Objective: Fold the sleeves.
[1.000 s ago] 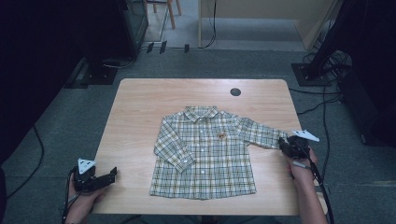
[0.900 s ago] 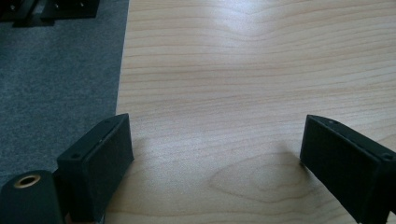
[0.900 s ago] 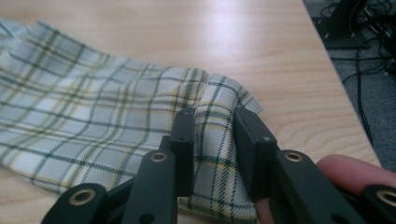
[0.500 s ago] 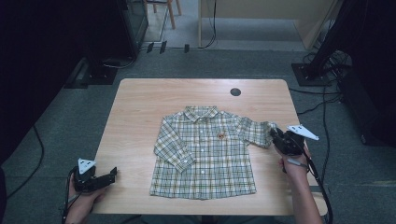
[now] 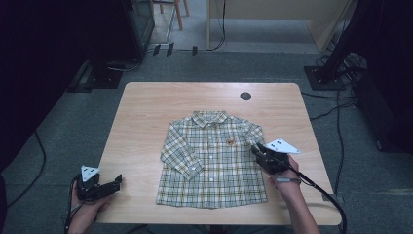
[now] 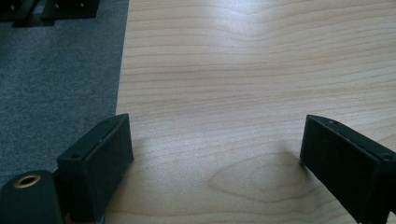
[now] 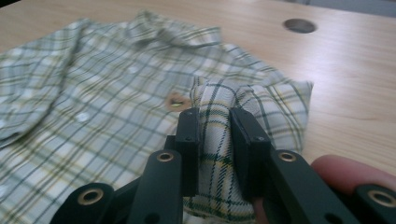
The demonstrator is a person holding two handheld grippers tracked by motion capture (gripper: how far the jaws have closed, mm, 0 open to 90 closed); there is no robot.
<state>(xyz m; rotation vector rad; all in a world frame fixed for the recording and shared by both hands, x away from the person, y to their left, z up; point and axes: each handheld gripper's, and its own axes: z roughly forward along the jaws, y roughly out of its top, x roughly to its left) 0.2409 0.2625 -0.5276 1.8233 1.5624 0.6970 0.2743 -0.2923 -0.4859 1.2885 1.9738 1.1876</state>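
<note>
Where the right gripper pinches the sleeve of the plaid shirt, we cannot see the cuff end, bunched between its jaws. We have carried that sleeve inward over the shirt, which lies flat mid-table. Our left gripper rests wide open, holding nothing, at the table's near left corner.

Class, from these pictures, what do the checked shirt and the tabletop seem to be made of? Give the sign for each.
Checked green-and-cream shirt: looks like thin woven cloth, perhaps cotton, matte; it bunches softly where the right gripper pinches its sleeve. Pale tabletop: wood or wood-look laminate, smooth with a slight sheen; grain lines and a soft glare show.
</note>
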